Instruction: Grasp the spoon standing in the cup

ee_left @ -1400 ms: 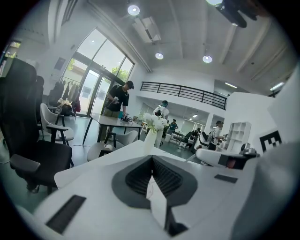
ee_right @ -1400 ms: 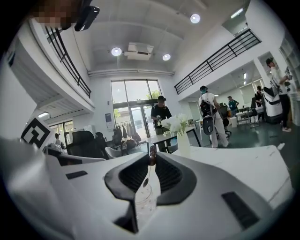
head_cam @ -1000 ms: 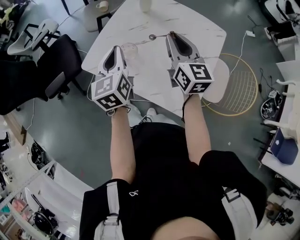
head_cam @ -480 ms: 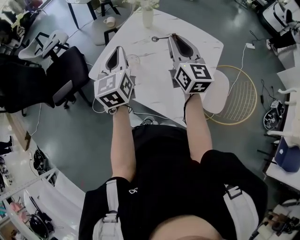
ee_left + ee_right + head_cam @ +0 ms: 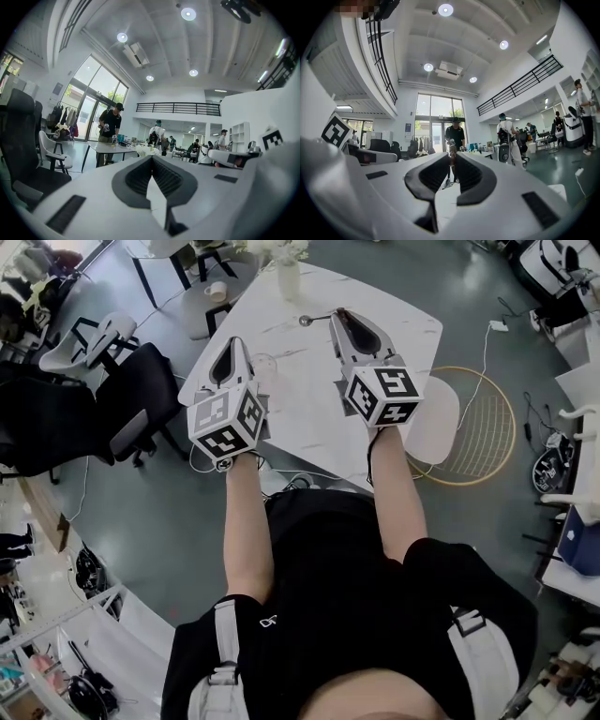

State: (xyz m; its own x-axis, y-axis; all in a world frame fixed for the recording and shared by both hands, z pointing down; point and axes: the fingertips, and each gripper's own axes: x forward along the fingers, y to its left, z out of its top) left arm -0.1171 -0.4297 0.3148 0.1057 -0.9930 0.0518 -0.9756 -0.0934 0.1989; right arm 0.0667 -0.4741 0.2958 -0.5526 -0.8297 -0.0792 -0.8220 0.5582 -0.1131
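My right gripper (image 5: 336,313) is held level over the white marble table (image 5: 394,310), shut on the handle of a metal spoon (image 5: 306,321). The spoon's bowl sticks out to the left of the jaw tips. In the right gripper view the spoon (image 5: 451,151) shows as a thin upright piece pinched at the tips of the right gripper (image 5: 452,155). A clear glass cup (image 5: 265,363) stands on the table just right of my left gripper (image 5: 232,339). The left gripper (image 5: 151,158) has its tips together with nothing between them.
A white vase with flowers (image 5: 288,276) stands at the table's far edge. Black office chairs (image 5: 131,395) sit to the left, a small table with a mug (image 5: 217,290) beyond. A gold wire chair (image 5: 483,418) is on the right. People stand in the hall behind.
Both grippers have risen a little above the table, the right one keeping the spoon. The cup stays on the table.
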